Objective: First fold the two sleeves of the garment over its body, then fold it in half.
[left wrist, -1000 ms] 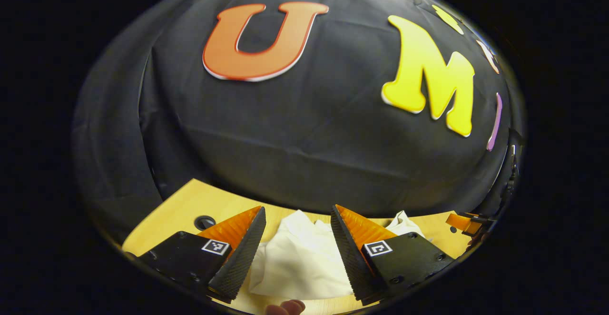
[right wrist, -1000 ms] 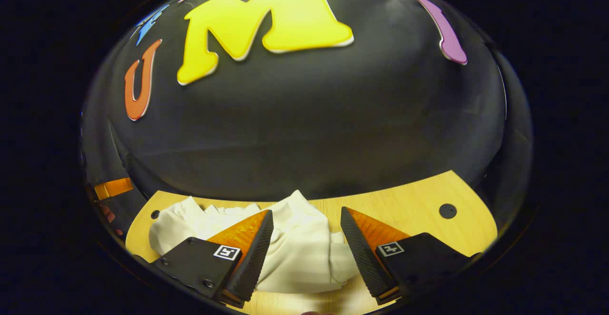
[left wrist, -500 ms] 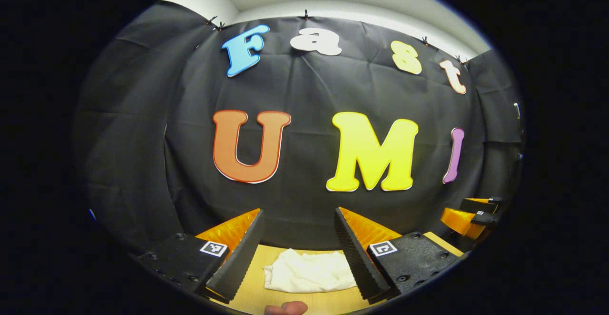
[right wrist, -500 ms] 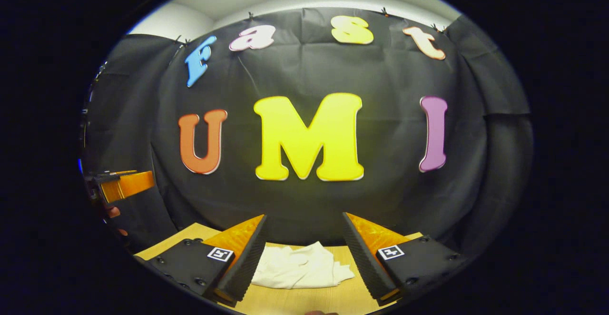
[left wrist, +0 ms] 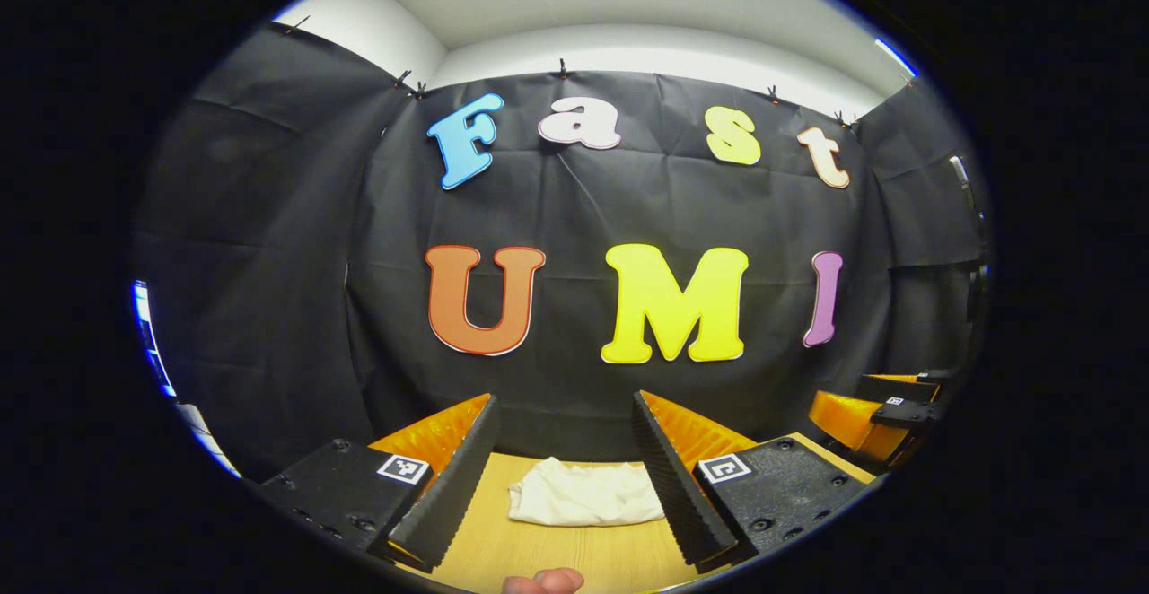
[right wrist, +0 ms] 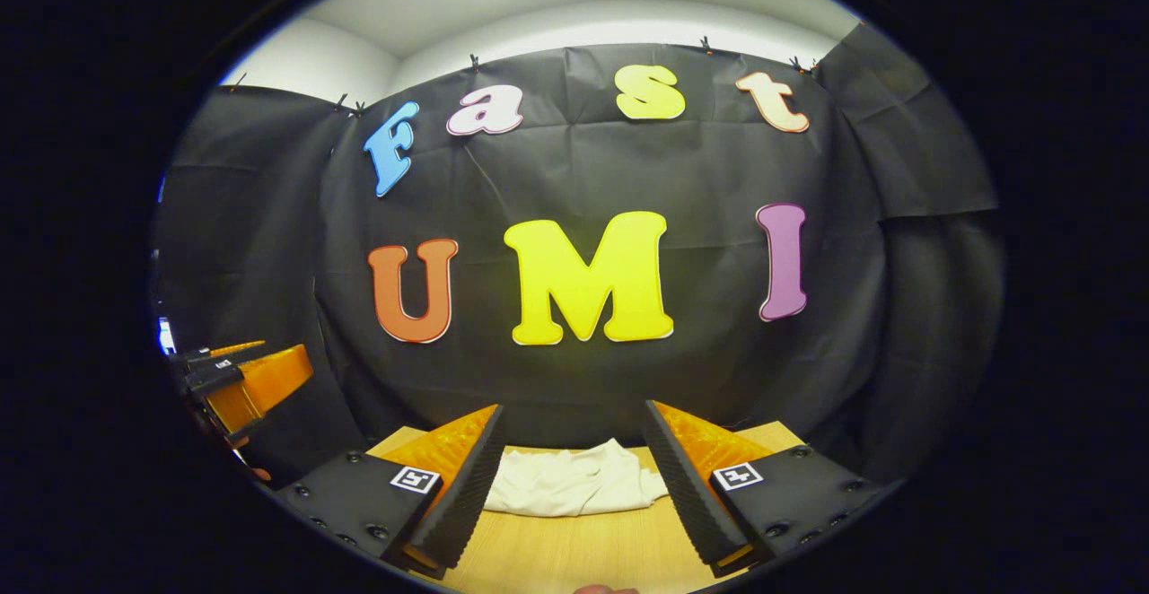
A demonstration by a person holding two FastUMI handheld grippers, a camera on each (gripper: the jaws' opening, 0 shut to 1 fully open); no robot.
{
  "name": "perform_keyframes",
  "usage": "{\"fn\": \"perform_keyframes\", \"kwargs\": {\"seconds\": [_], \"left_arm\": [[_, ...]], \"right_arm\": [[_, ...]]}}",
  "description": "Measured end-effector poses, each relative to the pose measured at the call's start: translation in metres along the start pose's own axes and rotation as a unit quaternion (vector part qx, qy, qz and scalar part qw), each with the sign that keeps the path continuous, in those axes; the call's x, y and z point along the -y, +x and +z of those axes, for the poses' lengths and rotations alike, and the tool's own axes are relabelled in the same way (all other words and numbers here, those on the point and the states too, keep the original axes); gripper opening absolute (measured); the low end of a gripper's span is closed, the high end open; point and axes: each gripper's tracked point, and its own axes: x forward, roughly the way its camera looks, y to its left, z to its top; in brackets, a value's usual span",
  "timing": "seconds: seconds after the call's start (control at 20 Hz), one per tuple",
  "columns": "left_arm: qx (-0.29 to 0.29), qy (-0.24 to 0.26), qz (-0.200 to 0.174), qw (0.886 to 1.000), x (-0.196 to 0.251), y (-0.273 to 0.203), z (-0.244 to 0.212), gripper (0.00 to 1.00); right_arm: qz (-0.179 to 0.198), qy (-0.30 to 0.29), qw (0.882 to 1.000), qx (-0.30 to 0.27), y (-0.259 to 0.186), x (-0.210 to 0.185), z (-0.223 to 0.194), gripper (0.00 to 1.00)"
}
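A white garment (left wrist: 583, 495) lies bunched in a small heap on the wooden table (left wrist: 556, 554), far ahead between my left gripper's fingers. My left gripper (left wrist: 565, 414) is open, held back from the cloth with nothing in it. In the right gripper view the same garment (right wrist: 574, 484) rests on the table (right wrist: 574, 554) beyond my right gripper (right wrist: 573, 423), which is also open and apart from the cloth. The right gripper (left wrist: 866, 414) shows at the right edge of the left gripper view, and the left gripper (right wrist: 242, 379) at the left edge of the right gripper view.
The black cloth wall (left wrist: 583, 217) rises right behind the table's far edge and wraps both sides. A fingertip (left wrist: 543, 581) of the holding hand shows at the bottom of the left gripper view. Bare wood lies between the grippers and the garment.
Both grippers have drawn back and tilted up from the garment, which now looks smaller and farther off. Their jaws stayed open throughout. The cloth lies still on the table.
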Motion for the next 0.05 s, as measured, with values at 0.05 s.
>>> {"fn": "perform_keyframes", "kwargs": {"seconds": [0.05], "left_arm": [[-0.001,0.002,-0.005,1.0,0.0043,-0.0063,-0.0056,0.93]], "right_arm": [[0.001,-0.004,1.0,0.0,-0.007,0.0004,-0.0052,0.94]]}}
